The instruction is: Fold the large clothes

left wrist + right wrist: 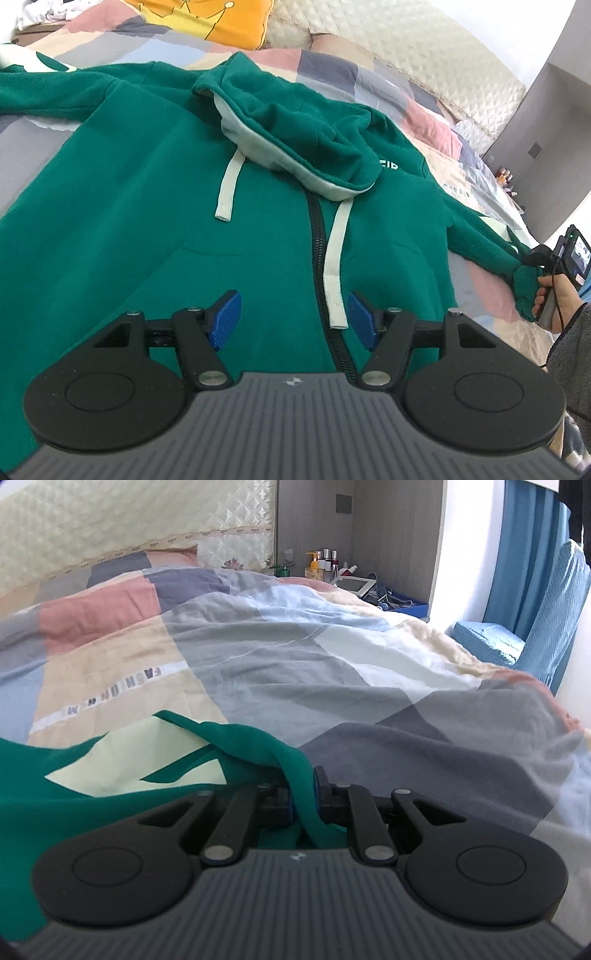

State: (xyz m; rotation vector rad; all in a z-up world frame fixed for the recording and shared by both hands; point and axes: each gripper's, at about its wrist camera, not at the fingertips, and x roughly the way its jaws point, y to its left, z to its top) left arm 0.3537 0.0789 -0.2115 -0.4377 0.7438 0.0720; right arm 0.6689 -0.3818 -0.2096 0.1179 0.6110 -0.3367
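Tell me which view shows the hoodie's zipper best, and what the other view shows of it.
The left wrist view. The zipper runs down the front of the green hoodie, between the open left gripper fingers. The right wrist view shows no zipper, only a sleeve clamped in the right gripper.

Right gripper (303,794) low over the bed, jaws clamped tight on a bunch of green sleeve (295,775). The fabric spills left, showing a pale green patch (147,760). Under it the patchwork quilt (295,657) runs in grey, pink, cream and blue blocks. A quilted headboard (129,520) stands far left, bottles (325,563) behind the bed, a blue chair (546,627) at right.
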